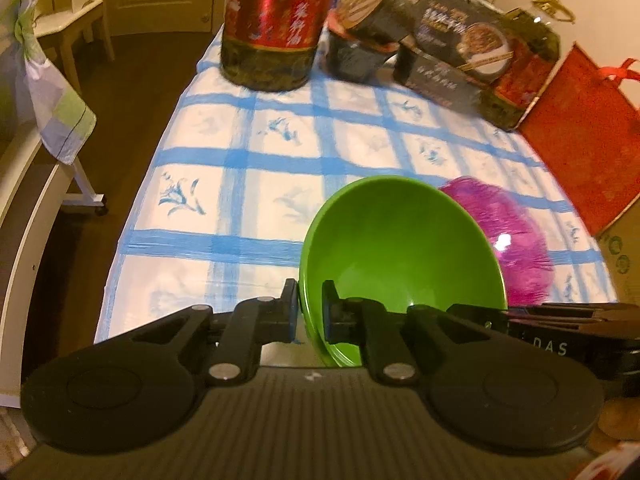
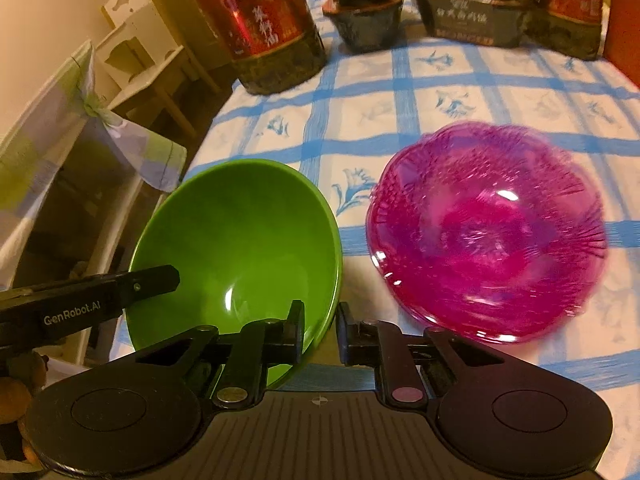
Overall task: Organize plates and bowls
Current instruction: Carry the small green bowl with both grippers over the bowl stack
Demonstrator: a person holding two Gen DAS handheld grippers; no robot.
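Here the green bowl point(image 2: 240, 256) hangs tilted over the near edge of the worktop point(image 2: 500, 92), both grippers clamped on its rim: the left gripper point(image 1: 310, 312) with its jaws closed on the wall at about 7 o'clock, the right gripper point(image 2: 320, 330) likewise at 5 o'clock. Just beside it, at 3 o'clock, sits the magenta glass plate point(image 2: 488, 232); bottles and boxes point(image 2: 476, 4) stand well apart at 12 o'clock.
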